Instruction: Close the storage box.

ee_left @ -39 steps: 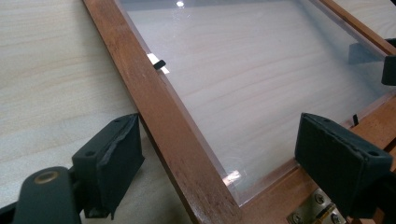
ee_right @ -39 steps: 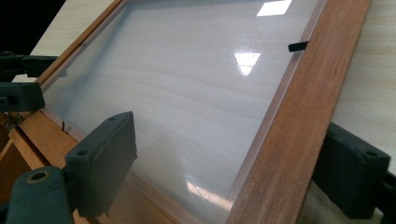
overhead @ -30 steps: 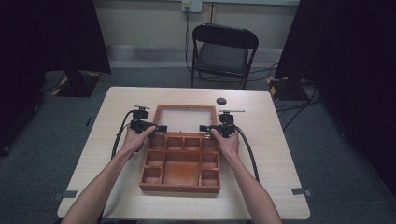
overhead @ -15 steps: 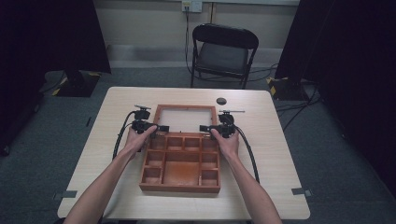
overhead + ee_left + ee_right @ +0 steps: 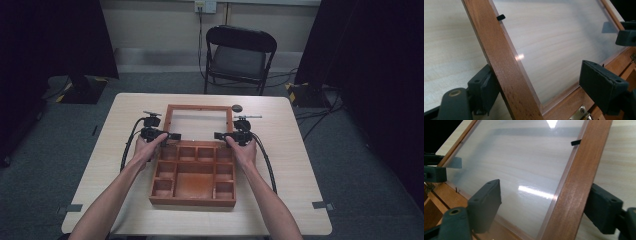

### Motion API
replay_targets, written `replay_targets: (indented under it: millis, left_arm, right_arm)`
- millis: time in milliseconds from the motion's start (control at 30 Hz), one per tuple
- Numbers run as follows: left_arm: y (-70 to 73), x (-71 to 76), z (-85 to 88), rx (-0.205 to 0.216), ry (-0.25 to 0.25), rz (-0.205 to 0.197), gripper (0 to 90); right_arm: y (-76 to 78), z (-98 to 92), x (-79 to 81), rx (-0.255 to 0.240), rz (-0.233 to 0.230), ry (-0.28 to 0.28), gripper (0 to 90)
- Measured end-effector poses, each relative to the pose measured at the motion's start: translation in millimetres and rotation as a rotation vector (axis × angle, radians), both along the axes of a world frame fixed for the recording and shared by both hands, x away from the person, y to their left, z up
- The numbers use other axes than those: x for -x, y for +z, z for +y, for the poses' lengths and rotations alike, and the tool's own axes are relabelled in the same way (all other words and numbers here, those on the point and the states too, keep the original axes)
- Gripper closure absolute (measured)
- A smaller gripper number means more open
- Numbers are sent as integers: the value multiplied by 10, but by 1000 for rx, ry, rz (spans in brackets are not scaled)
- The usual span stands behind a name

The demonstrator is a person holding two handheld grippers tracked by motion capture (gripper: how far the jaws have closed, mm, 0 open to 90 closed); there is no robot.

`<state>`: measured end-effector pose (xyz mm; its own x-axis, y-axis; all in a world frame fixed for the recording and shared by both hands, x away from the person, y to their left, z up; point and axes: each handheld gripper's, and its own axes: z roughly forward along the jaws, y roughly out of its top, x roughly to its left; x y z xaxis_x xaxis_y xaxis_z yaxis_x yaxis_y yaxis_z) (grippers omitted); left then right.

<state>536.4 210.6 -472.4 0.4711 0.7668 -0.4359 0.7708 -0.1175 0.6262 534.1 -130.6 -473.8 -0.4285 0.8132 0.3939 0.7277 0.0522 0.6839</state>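
A wooden box (image 5: 192,180) with several compartments lies open on the table (image 5: 290,165). Its glass-paned lid (image 5: 199,107) is folded back behind it. My left gripper (image 5: 172,136) is open at the lid's left rail (image 5: 506,65): one jaw rests against the rail's outer side and the other hangs over the glass (image 5: 554,42). My right gripper (image 5: 218,135) is open in the same way astride the right rail (image 5: 571,185), with a gap on both sides. In each gripper view the other gripper appears across the pane, the right gripper (image 5: 626,35) and the left gripper (image 5: 434,170).
A small black round object (image 5: 237,107) and a thin metal rod (image 5: 248,117) lie on the table just right of the lid's far corner. A black folding chair (image 5: 240,55) stands beyond the table. A brass hinge (image 5: 581,112) joins lid and box.
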Motion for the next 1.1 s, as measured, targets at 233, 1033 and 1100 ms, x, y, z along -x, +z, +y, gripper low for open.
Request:
replay_targets:
  millis: [233, 1033, 1100]
  left_arm:
    - [71, 46, -2, -30, -1, -50, 223]
    - [354, 265, 67, -51, 13, -178, 364]
    - [374, 290, 78, -54, 9, -189, 384]
  right_arm:
    - [98, 6, 38, -4, -36, -14, 240]
    - [441, -59, 210, -41, -114, 12, 338]
    - [465, -64, 231, -28, -122, 17, 364]
